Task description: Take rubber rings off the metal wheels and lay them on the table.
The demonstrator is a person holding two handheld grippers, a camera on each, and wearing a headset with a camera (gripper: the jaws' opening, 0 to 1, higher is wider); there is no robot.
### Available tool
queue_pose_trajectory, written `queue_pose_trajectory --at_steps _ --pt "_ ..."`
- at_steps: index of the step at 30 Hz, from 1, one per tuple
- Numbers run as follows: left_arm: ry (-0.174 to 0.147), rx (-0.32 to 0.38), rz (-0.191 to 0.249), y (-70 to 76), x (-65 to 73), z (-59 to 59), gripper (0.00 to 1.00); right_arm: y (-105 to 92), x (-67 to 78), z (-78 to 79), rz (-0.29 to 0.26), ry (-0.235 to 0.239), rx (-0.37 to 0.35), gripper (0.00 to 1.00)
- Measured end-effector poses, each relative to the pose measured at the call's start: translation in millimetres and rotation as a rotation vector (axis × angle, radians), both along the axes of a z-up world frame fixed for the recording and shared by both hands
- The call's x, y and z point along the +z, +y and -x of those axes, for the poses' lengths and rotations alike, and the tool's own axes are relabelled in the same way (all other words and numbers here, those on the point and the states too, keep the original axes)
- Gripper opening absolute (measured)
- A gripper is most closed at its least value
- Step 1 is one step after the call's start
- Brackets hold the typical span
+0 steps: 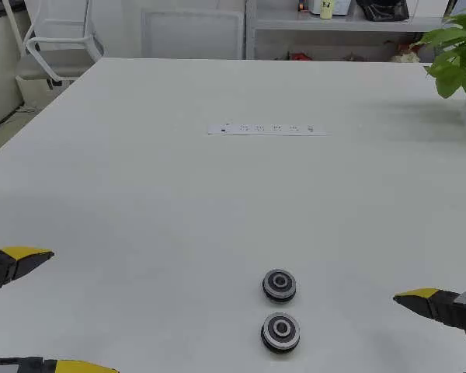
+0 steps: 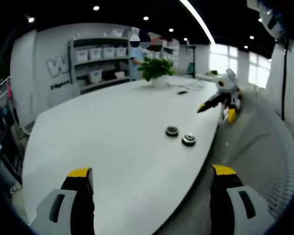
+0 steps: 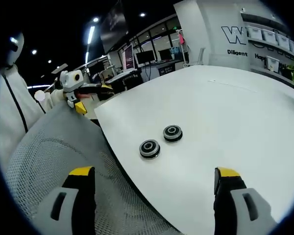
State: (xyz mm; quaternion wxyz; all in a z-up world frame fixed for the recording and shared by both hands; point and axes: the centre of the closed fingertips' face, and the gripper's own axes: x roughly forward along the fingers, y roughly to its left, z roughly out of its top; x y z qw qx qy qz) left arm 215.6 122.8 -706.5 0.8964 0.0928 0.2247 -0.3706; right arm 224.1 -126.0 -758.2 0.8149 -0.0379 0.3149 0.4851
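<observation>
Left gripper (image 2: pixel 152 171): jaws spread wide, nothing between them, held over the near left edge of the table (image 1: pixel 179 194). Right gripper (image 3: pixel 154 172): jaws likewise wide apart and empty, at the near right edge. The two are well apart, with the work between them. The table is large, white and flat. Beyond its far edge stand a shelf unit (image 1: pixel 334 31) on the right and a white chair (image 1: pixel 58 39) on the left. A green potted plant (image 1: pixel 458 54) sits at the far right corner. A white power strip (image 1: pixel 268 129) lies flat past the middle of the table. Two metal wheels lie flat near the near edge, right of centre: the far wheel (image 1: pixel 279 284) and the near wheel (image 1: pixel 280 331), just beside each other but not touching. Each carries a dark band around its rim. Neither gripper touches a wheel.
</observation>
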Motion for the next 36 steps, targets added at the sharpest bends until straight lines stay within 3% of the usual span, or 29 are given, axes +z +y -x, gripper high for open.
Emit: queue_pose_trajectory --at_steps 14,36 --pt "-0.001 -0.009 -0.009 1.0 3.1 1.4 1.00 -1.6 -0.2 0.0 0.024 -0.010 0.017 0.95" --pt "-0.003 -0.005 0.008 2.0 4.2 0.1 1.00 -3.7 0.3 1.4 0.019 -0.001 0.016 0.91"
